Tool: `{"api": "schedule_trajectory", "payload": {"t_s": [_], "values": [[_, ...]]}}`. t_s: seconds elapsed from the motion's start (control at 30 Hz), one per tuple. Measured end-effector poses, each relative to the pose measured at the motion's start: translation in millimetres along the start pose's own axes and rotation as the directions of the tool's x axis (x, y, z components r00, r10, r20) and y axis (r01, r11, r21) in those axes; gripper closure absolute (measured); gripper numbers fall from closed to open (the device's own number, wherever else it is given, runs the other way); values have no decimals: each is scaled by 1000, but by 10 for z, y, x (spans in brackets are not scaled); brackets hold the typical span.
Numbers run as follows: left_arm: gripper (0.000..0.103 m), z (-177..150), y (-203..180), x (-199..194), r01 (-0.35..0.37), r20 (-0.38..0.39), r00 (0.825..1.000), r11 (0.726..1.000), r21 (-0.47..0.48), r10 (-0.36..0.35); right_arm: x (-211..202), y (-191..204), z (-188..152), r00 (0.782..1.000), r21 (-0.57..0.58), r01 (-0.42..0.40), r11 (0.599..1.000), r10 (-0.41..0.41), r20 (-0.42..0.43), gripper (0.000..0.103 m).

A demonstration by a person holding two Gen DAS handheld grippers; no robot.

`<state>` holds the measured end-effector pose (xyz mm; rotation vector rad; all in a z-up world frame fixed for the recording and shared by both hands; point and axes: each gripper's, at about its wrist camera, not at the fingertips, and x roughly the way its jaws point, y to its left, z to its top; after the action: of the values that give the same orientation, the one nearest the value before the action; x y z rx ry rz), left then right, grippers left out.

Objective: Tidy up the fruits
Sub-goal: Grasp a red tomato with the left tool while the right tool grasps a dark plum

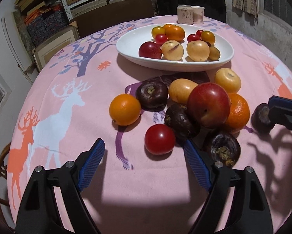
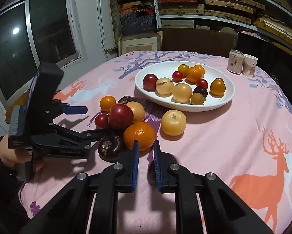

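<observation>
A white oval plate (image 1: 126,44) (image 2: 146,74) at the back holds several fruits. In front of it a loose pile lies on the cloth: a red plum (image 1: 209,104) (image 2: 120,116), oranges (image 1: 124,109) (image 2: 139,135), yellow fruits (image 1: 227,80) (image 2: 173,122), dark water chestnuts (image 1: 151,94) (image 2: 109,146) and a red tomato (image 1: 159,138) (image 2: 101,120). My left gripper (image 1: 144,146) (image 2: 95,120) is open, with the tomato just ahead between its fingers. My right gripper (image 2: 146,146) is shut on a dark water chestnut (image 1: 261,118), close to the table right of the pile.
A can (image 2: 235,61) and a paper cup (image 2: 249,65) stand behind the plate. The round table has a pink deer-print cloth (image 2: 243,126). Shelves with boxes (image 2: 204,3) and a window (image 2: 29,39) are behind.
</observation>
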<state>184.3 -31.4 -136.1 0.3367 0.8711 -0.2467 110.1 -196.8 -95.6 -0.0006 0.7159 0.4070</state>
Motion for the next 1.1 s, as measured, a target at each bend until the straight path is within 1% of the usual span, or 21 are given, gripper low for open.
{"api": "schedule_trajectory", "payload": {"t_s": [0.07,0.1,0.13,0.17,0.23,0.27,0.3,0.43,0.53,0.6,0.67,0.77,0.83,1.0,1.1], "values": [[23,32,-3,28,11,7,1000,1000,8,-12,28,-16,17,1000,5,-1,1000,1,-17,88],[28,33,6,38,32,8,999,999,5,-32,45,-26,18,1000,10,-1,1000,2,-26,88],[38,32,12,33,57,10,998,998,3,-57,64,-36,19,999,17,-2,1000,3,-39,87],[44,28,9,21,93,7,996,996,5,-93,81,-47,14,999,24,-4,1000,5,-54,86],[65,7,-36,-18,123,17,992,992,28,-124,121,-71,-2,997,40,-2,999,5,-79,85],[67,-5,-63,-31,112,25,993,993,36,-113,129,-82,-4,996,47,1,999,3,-84,82],[74,-18,-68,-40,115,29,993,993,37,-116,130,-90,-5,996,51,5,999,-1,-84,79],[74,-44,25,-42,184,30,983,983,-18,-183,120,-126,-25,996,69,21,997,-15,-88,72],[74,-52,33,-60,180,41,983,983,-25,-179,98,-176,-52,996,89,29,996,-21,-89,69],[74,-59,56,-105,175,60,983,984,-36,-172,66,-177,-80,995,86,36,996,-28,-91,61],[74,-74,125,-163,165,88,983,984,-69,-159,24,-158,-116,995,62,40,997,-34,-97,58],[74,-102,279,-253,188,133,976,973,-134,-170,-2,-105,-199,989,-8,73,997,-74,-130,44],[74,-103,337,-293,207,157,971,966,-155,-182,22,-107,-233,985,-19,86,996,-88,-146,44],[74,-94,306,-296,205,158,970,969,-139,-183,116,-107,-135,980,-27,123,992,-125,-155,44],[74,-95,308,-295,208,158,970,968,-139,-186,232,-87,-108,973,-35,129,991,-133,-189,44]]}}
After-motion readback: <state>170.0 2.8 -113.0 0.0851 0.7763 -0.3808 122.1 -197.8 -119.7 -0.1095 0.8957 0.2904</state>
